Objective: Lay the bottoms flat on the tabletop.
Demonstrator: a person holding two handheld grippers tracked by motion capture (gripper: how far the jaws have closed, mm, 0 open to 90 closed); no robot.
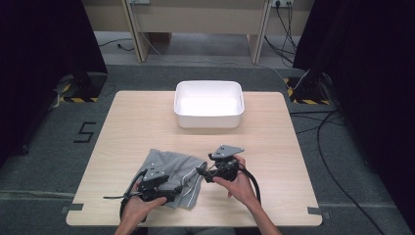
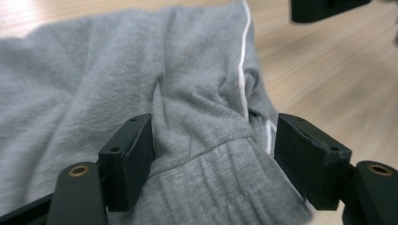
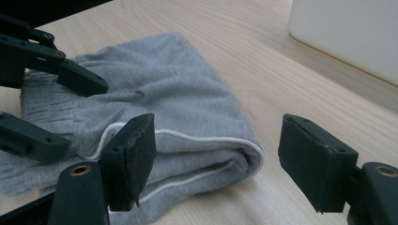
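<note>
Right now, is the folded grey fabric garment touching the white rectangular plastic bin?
Apart. The high view shows bare wooden table between the grey garment and the white bin.

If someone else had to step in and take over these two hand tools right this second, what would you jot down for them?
Left gripper: open, jaws straddling the waistband end of the grey garment, not clamped.
Right gripper: open, at the garment's folded edge with the white piping, holding nothing.
Garment lies crumpled and partly folded on the near part of the table. White bin stands beyond it.
Done: garment not yet gripped.
Left: probably grip it, finish folding, perhaps bin it.
</note>
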